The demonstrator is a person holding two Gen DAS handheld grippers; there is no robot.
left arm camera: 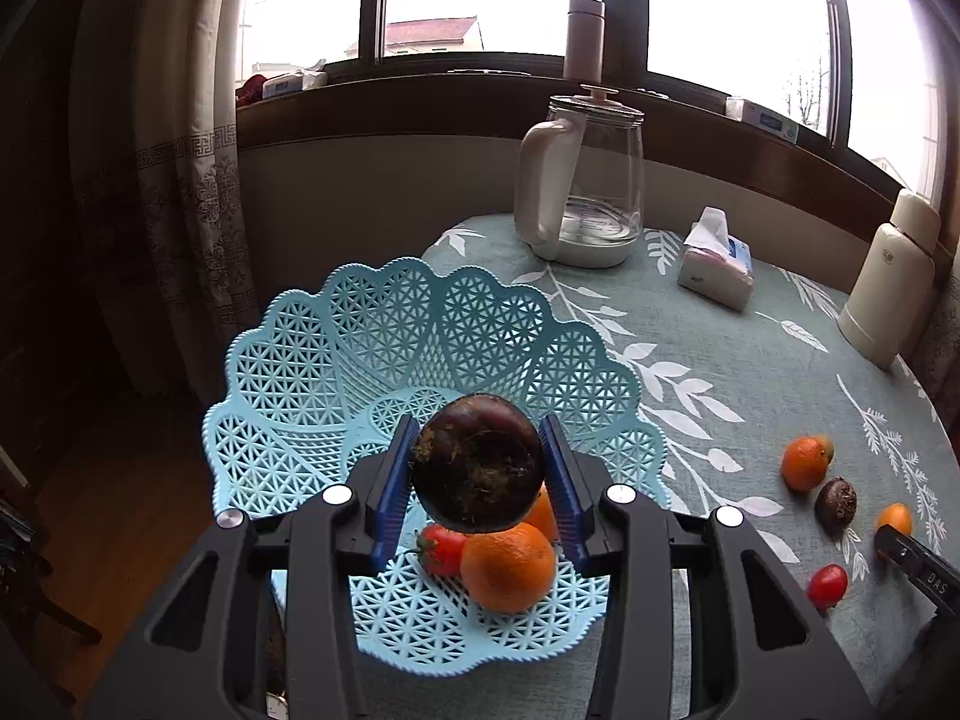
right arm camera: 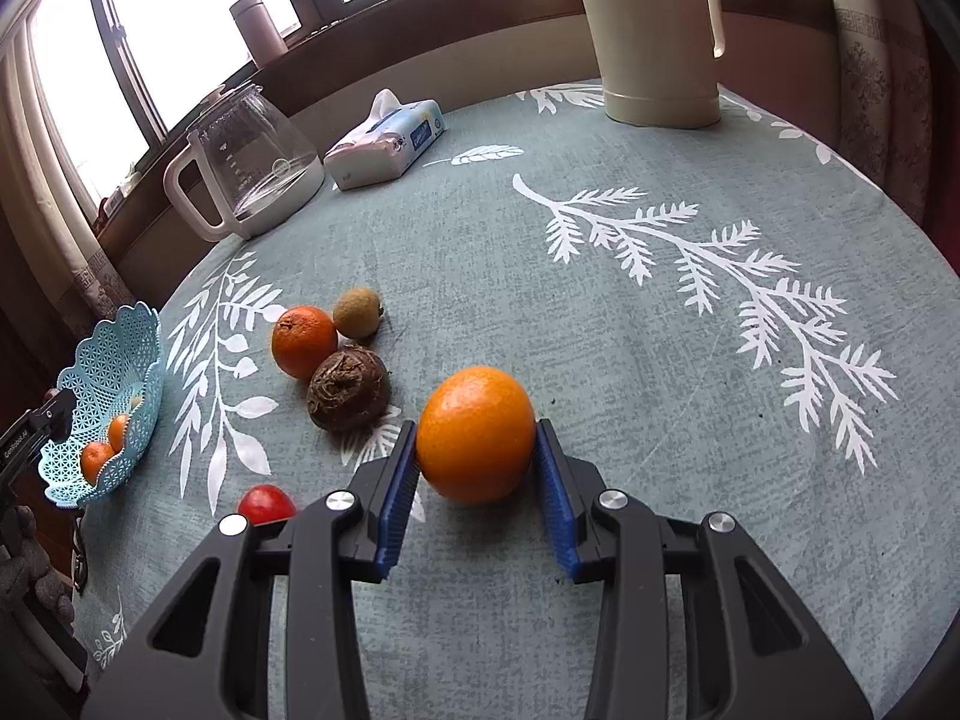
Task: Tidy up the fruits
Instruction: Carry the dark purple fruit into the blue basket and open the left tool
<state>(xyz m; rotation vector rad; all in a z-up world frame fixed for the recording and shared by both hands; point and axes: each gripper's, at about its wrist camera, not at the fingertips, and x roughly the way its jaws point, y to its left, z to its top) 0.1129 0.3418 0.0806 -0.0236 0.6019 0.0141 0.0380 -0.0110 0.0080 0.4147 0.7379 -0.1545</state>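
Left wrist view gives us the relation that matters: the dark round fruit (left arm camera: 478, 465) sits clamped between the jaws of our left gripper (left arm camera: 480, 480), and the open bowl of the blue lattice basket (left arm camera: 336, 360) lies directly beneath and ahead of those jaws. Below the held fruit we see an orange (left arm camera: 507, 567) and a small red tomato (left arm camera: 441, 549) already resting on the basket floor, with a second orange partly hidden behind the right-hand jaw. We judge that the drop is straight down — the fruit needs no sideways travel, only the jaws parting. The orange under it sits a little toward the gripper body, so the fruit may land on it and roll; the basket's flared wall ahead of the jaws should catch it.

Right wrist view shows our right gripper (right arm camera: 477, 468) with its blue pads against both sides of a large orange (right arm camera: 476, 433) that seems to rest on the worktop (right arm camera: 600, 330) — closed on it, as far as we can tell, though whether it is lifted is unclear. From these jaws the basket (right arm camera: 102, 396) lies far off to the left, at the worktop's edge. Between, ahead and left of the jaws, sit a brown round fruit (right arm camera: 348, 390), another orange (right arm camera: 304, 341) touching it, and a small greenish fruit (right arm camera: 357, 313); a red tomato (right arm camera: 266, 503) lies just left of the left jaw. We judge the left gripper is the one placed to release first.
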